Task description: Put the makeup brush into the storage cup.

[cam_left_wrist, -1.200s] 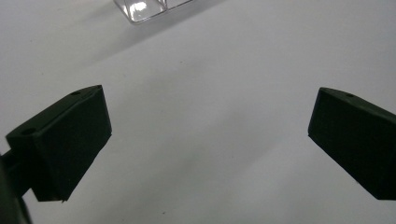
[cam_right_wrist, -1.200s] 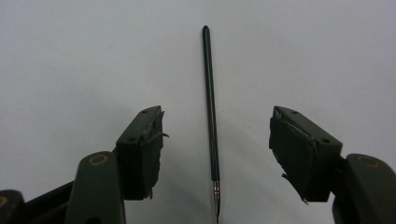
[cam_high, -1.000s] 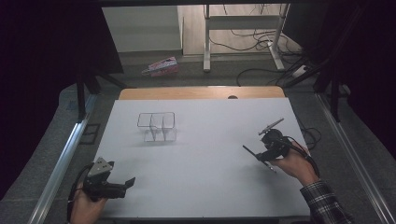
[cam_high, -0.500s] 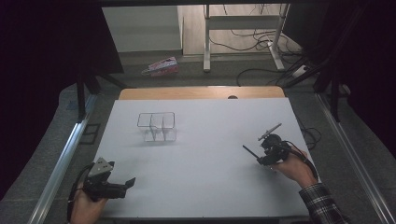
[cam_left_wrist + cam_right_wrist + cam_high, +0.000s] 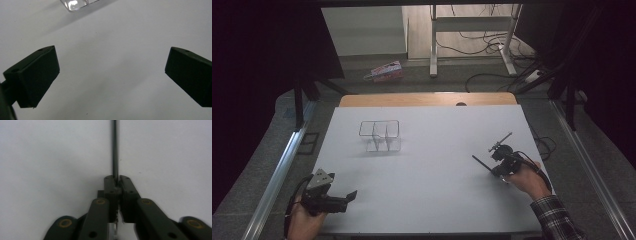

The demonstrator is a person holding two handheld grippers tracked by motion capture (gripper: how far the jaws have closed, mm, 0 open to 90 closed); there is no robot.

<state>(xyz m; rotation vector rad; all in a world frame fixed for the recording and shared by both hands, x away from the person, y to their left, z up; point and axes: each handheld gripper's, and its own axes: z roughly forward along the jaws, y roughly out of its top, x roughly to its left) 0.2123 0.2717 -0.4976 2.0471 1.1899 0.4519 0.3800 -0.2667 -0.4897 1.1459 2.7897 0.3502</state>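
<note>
My right gripper (image 5: 116, 180) is shut on a thin black rod (image 5: 114, 150); its jaws have just been closing, and the rod runs straight out from between the pads over the white table. In the high view a hand holds this right gripper (image 5: 493, 169) at the right of the table, with the rod (image 5: 479, 161) pointing left and slightly away. My left gripper (image 5: 351, 195) rests low at the table's front left corner. Its jaws stand wide open over bare white surface (image 5: 112, 75), with nothing between them.
A clear plastic divided box (image 5: 380, 135) stands left of centre on the white table (image 5: 437, 150); its corner (image 5: 75, 3) shows ahead of the left jaws. Beyond the table are a wooden strip (image 5: 427, 99), cables and a coloured packet (image 5: 384, 71) on the floor.
The right hand has drifted slightly toward the table's near edge, with the rod still sticking out of the gripper. The left gripper has stayed where it was.
</note>
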